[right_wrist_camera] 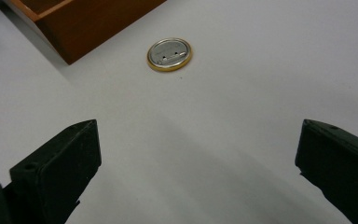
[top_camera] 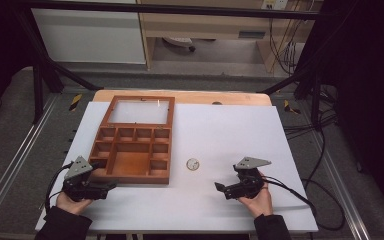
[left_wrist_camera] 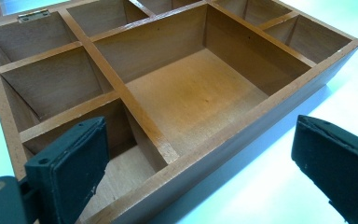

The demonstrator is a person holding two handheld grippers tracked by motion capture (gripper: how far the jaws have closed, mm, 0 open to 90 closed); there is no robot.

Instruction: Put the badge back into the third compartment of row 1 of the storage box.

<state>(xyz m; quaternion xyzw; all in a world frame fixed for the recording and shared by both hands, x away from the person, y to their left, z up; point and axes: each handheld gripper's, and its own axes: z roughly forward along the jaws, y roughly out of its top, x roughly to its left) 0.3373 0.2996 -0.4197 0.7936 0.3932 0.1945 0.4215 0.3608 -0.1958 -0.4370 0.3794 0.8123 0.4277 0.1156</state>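
Note:
A shallow wooden box (top_camera: 131, 176) with several empty compartments lies at the table's left, its glass-panelled lid (top_camera: 139, 111) folded open behind it. A small round pin badge (top_camera: 193, 164) lies back-side up on the white sheet, just right of the box. My left gripper (top_camera: 110, 186) is open at the box's near-left corner. In the left gripper view (left_wrist_camera: 200, 170) one jaw hangs over a corner compartment and the other over the sheet, with the box's front wall (left_wrist_camera: 242, 135) between them. My right gripper (top_camera: 222, 190) is open and empty, aimed at the badge (right_wrist_camera: 169, 54), which lies well ahead of it (right_wrist_camera: 196, 172).
The white sheet (top_camera: 230, 130) covers the wooden table top and is bare to the right of the box. Metal frame rails and cables run along both sides of the table. A corner of the box (right_wrist_camera: 74, 28) sits left of the badge.

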